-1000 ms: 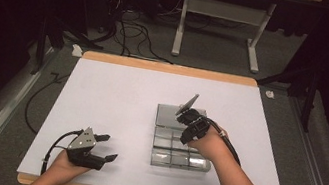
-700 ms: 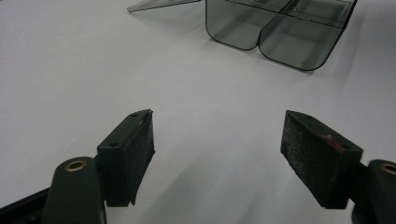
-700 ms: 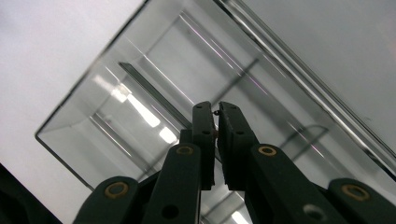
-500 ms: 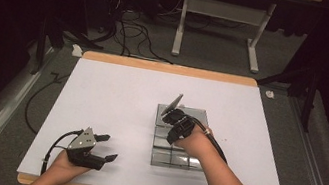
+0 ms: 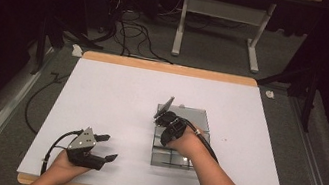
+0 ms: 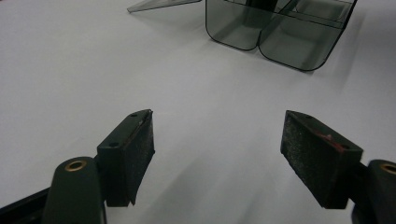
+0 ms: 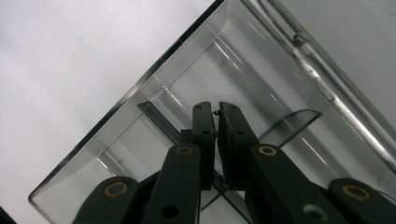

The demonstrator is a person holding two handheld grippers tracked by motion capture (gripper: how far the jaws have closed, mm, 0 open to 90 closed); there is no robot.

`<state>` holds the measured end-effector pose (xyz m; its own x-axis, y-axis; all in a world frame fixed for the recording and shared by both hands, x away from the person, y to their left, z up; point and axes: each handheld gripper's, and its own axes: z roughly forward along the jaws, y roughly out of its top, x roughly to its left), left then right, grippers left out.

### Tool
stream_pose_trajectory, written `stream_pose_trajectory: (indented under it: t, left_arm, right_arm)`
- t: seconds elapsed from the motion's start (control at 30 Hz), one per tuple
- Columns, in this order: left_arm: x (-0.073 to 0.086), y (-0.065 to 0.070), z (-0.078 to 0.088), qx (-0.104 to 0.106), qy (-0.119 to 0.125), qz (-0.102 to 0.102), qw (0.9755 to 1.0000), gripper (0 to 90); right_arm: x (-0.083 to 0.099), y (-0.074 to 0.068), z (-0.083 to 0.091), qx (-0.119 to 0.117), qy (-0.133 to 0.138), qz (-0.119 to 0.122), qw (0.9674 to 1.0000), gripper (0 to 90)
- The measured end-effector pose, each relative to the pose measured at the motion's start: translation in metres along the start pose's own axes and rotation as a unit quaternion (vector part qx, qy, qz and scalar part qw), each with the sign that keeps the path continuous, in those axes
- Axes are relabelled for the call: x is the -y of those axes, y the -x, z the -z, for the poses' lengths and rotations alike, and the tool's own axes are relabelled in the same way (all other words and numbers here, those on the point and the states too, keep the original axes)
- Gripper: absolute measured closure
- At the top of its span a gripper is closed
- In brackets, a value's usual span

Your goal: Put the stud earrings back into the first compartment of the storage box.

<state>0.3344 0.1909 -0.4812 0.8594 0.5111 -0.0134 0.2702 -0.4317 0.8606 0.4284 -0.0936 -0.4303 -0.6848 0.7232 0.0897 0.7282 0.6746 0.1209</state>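
Clear rigid plastic organizer [image 5: 179, 140], light, slippery; right gripper [image 7: 217, 112] pinches a thin divider [image 7: 156, 116]; left gripper [image 6: 217, 140] wide, empty.

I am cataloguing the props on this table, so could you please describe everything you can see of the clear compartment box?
The clear box is a smoky, see-through plastic organiser with rounded corners and thin inner dividers that split it into compartments. It sits flat on the white table top, right of centre. A hinged lid panel stands raised at its far left corner. The right gripper, its jaws shut, reaches down into it at a divider; whether it pinches the divider is unclear. No contents are visible in it.
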Motion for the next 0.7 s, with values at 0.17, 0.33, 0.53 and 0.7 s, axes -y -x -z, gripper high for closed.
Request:
stream_pose_trajectory:
  t: [0.17, 0.33, 0.53, 0.7]
  left_arm:
    - [0.000, 0.000, 0.000, 0.000, 0.000, 0.000, 1.0000, 26.3]
    - [0.000, 0.000, 0.000, 0.000, 0.000, 0.000, 1.0000, 26.3]
    - [0.000, 0.000, 0.000, 0.000, 0.000, 0.000, 1.0000, 26.3]
    - [0.000, 0.000, 0.000, 0.000, 0.000, 0.000, 1.0000, 26.3]
  right_arm:
    - [-0.001, 0.001, -0.003, -0.002, 0.002, 0.006, 1.0000, 85.8]
    - [0.001, 0.002, 0.001, 0.001, 0.006, 0.003, 1.0000, 83.2]
    - [0.008, 0.005, 0.022, 0.007, 0.020, -0.001, 0.9998, 82.8]
    - [0.027, 0.021, 0.043, 0.016, 0.026, -0.020, 0.9993, 81.9]
